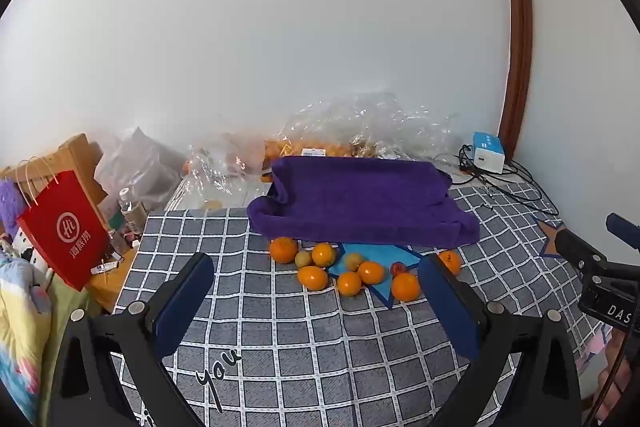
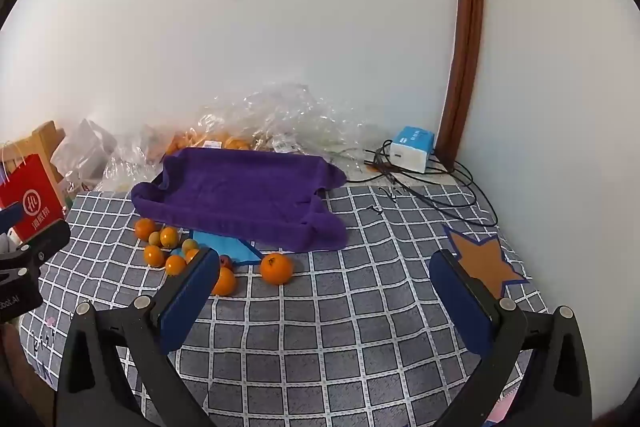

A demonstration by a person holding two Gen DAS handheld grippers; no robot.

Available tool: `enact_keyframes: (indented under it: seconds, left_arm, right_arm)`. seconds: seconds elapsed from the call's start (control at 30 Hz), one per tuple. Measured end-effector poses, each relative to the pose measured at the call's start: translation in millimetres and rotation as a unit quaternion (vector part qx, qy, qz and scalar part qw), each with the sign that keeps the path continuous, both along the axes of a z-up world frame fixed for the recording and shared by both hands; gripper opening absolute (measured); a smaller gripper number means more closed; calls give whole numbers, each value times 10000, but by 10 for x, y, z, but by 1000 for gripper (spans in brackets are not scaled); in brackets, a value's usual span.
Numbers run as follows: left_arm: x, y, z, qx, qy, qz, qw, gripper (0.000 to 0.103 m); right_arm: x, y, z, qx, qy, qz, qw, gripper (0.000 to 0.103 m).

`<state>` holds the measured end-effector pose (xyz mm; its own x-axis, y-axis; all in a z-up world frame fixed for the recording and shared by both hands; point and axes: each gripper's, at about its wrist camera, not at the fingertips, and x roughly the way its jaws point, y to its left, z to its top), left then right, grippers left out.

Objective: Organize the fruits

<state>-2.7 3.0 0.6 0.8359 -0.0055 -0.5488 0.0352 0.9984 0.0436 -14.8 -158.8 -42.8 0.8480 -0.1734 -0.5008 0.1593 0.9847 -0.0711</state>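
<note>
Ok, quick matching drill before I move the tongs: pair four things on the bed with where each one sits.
Things:
1. purple towel
2. white box
3. red bag
4. lone orange

Places:
A. far right corner, among cables
B. left edge of the scene
C. in front of the towel, apart from the fruit cluster
D. middle, behind the fruit

Pairs: 1-D, 2-A, 3-B, 4-C
</note>
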Motion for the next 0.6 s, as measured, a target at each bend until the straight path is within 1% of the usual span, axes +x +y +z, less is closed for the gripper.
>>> enact_keyframes:
  seconds: [0.1,0.13,0.2,0.27,0.3,0.33,0.43,0.6]
  left_arm:
    - [35,25,28,-48,38,35,10000,103]
    - [40,31,25,-63,30,59,10000,103]
    - [50,13,36,-53,39,137,9999,103]
    - [14,94,38,-176,-23,120,9998,103]
    - [18,100,42,-180,-28,134,9997,103]
    - [19,105,44,-167,-31,147,9997,103]
    - [10,107,38,-119,-29,181,9998,103]
    - [-5,119,37,-223,-25,197,9996,103]
  right_arm:
    - [-13,76,-18,-55,1,7,10000,103]
    - [-43,7,-7,54,16,-33,10000,103]
    - [-58,1,-5,82,10,12,10000,103]
    - [-62,-6,-9,76,16,-5,10000,103]
    - [-68,-36,19,69,10,-15,10000,103]
    - [-50,-17,-21,26,-3,14,10000,103]
    - [-30,-50,-26,116,22,0,9999,103]
    - [-64,8,-44,58,24,-3,10000,103]
